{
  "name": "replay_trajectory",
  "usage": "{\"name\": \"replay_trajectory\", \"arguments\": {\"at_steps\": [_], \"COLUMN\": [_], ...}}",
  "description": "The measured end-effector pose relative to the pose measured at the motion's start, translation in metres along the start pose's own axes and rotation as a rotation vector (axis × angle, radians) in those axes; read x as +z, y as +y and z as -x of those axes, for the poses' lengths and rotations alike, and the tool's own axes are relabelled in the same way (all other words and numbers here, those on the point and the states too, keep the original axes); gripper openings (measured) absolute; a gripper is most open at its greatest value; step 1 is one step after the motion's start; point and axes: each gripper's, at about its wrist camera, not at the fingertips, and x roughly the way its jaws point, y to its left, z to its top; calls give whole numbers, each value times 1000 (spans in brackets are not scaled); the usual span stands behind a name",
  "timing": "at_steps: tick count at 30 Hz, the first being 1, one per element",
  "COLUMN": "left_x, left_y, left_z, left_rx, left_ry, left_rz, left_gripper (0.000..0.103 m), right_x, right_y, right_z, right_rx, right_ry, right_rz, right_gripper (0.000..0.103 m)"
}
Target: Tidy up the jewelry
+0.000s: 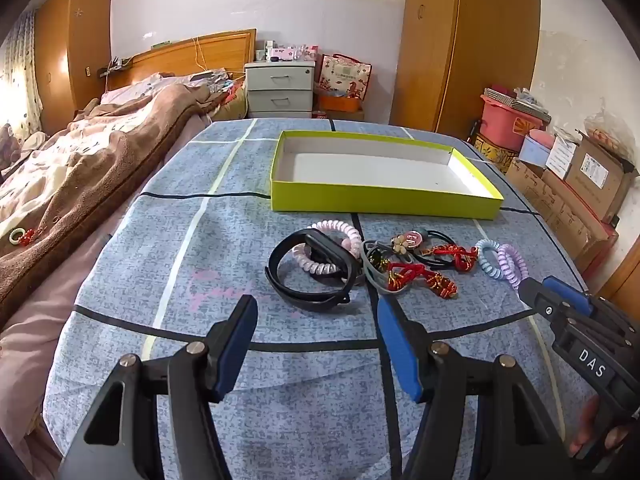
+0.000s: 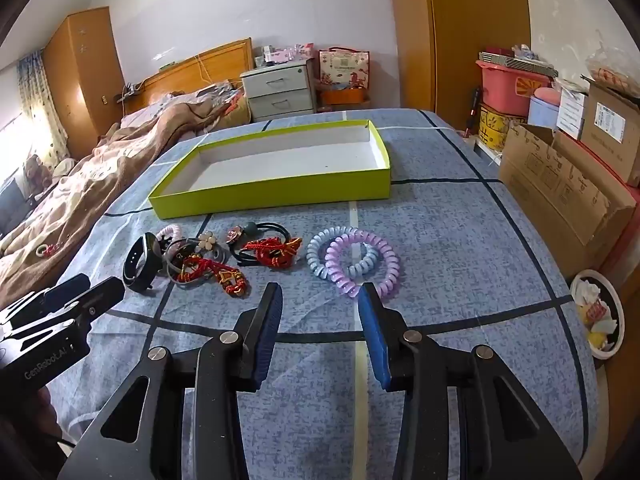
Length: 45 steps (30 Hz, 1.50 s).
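Left tool and right tool, each with jaws apart and nothing between them, hover over a blue checked cloth. White lettering "DAS" marks the right tool's body in the left wrist view; "GenRobot.AI", partly cut off, marks the left tool's body in the right wrist view. The jewelry lies loose on the cloth before the empty green box: black band, pink coil, red knotted cords, blue coil, purple coil. Carton labels are illegible.
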Motion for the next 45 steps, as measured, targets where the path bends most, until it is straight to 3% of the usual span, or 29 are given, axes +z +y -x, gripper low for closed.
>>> {"name": "replay_trajectory", "arguments": {"at_steps": [45], "left_x": [1], "left_y": [0], "left_z": [3], "left_rx": [19], "left_ry": [2], "left_rz": [0], "left_gripper": [65], "right_x": [1], "right_y": [3], "right_z": [6], "right_rx": [-33], "right_ry": [-25], "right_rz": [18], "right_gripper": [41]}}
